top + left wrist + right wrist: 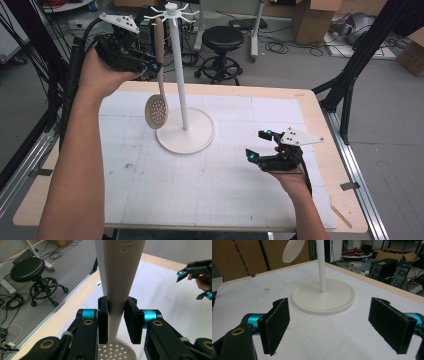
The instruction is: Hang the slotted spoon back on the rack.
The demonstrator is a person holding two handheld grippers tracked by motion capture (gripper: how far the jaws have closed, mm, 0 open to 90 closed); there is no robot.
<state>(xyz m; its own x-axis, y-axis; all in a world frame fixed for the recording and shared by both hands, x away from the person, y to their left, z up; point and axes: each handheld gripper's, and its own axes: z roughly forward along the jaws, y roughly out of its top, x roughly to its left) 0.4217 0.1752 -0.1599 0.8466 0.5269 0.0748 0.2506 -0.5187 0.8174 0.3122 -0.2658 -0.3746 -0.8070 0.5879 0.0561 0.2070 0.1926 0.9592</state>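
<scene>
A beige slotted spoon (156, 111) hangs upright in the air beside the white hook stand (180, 75), its perforated head low near the stand's round base (200, 137). My left gripper (154, 67) is raised at the back left and shut on the spoon's handle (120, 277), both pads pressed against it. The handle's top reaches up near the stand's hooks (171, 12). My right gripper (257, 145) rests low over the mat at the right, open with nothing between its pads (274, 325). It faces the stand's base (323, 298), and the spoon's head (293, 250) hangs above.
A white gridded mat (225, 185) covers the wooden table. A black stool (222, 42), cables and cardboard boxes (312, 17) stand on the floor behind. Computer towers (387, 270) sit off one table edge.
</scene>
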